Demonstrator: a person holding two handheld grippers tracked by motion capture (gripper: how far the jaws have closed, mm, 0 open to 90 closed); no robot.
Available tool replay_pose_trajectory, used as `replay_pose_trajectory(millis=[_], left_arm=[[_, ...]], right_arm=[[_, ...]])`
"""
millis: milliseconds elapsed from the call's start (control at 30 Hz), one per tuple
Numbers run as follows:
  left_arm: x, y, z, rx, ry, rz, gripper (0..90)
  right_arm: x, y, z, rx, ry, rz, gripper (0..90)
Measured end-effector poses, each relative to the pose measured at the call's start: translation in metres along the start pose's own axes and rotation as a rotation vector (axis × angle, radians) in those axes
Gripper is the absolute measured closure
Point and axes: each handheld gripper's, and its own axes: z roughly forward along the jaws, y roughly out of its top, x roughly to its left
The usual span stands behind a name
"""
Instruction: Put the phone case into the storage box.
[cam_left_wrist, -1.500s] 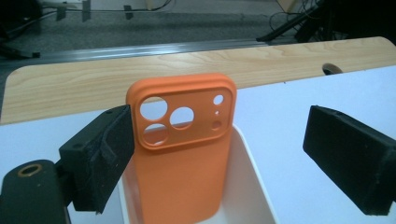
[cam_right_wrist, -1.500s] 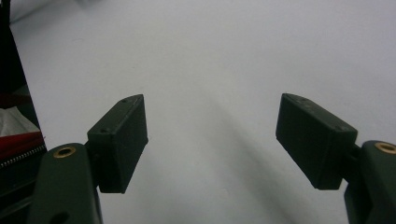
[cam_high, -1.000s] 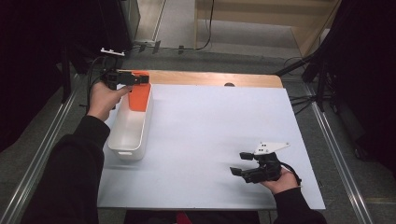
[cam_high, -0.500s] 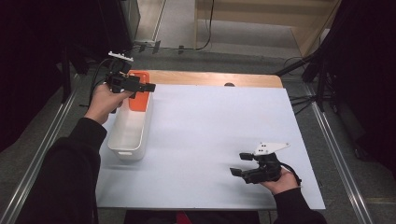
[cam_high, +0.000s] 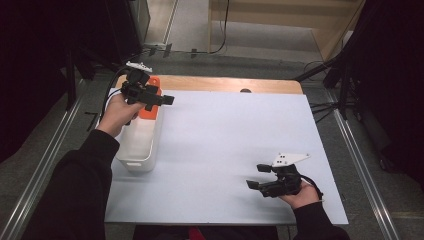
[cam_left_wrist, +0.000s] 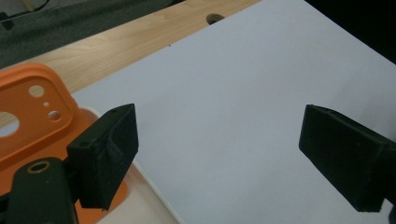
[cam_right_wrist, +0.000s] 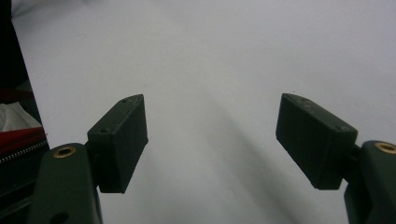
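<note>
An orange phone case (cam_high: 151, 111) with camera cut-outs (cam_left_wrist: 32, 105) lies in the far end of a white bin (cam_high: 136, 152). My left gripper (cam_high: 159, 96) hovers above the case and the bin's right rim (cam_left_wrist: 156, 203), pointing right toward the white mat. Its jaws are open with nothing between them (cam_left_wrist: 224, 154). My right gripper (cam_high: 256, 176) rests low over the mat at the front right, pointing left. Its jaws are open and empty (cam_right_wrist: 215, 140).
The white mat (cam_high: 235, 125) covers most of the table, with a wooden strip (cam_high: 220, 84) along the far edge holding a small hole (cam_left_wrist: 214, 18). Metal rails run along both sides of the table. Something red (cam_right_wrist: 18, 133) lies beyond the mat's front edge.
My left gripper has moved to the right, from above the bin's far left corner to over its right rim. The right gripper has stayed in place.
</note>
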Motion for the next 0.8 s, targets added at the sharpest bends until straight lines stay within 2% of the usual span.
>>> replay_pose_trajectory(millis=[267,567,700,800], left_arm=[[-0.014,-0.003,0.002,-0.025,-0.044,0.003,11.7],[-0.036,-0.008,0.005,-0.017,-0.077,0.045,11.7],[-0.04,-0.013,0.003,-0.013,-0.08,0.04,11.8],[-0.041,-0.017,0.003,-0.014,-0.103,0.016,11.8]], right_arm=[[0.0,0.0,0.0,-0.003,0.003,0.004,23.6],[0.0,0.0,0.0,-0.003,0.006,0.002,23.6],[0.001,0.0,0.0,-0.005,0.004,0.002,23.6],[0.001,0.0,0.0,-0.005,0.003,0.001,23.6]])
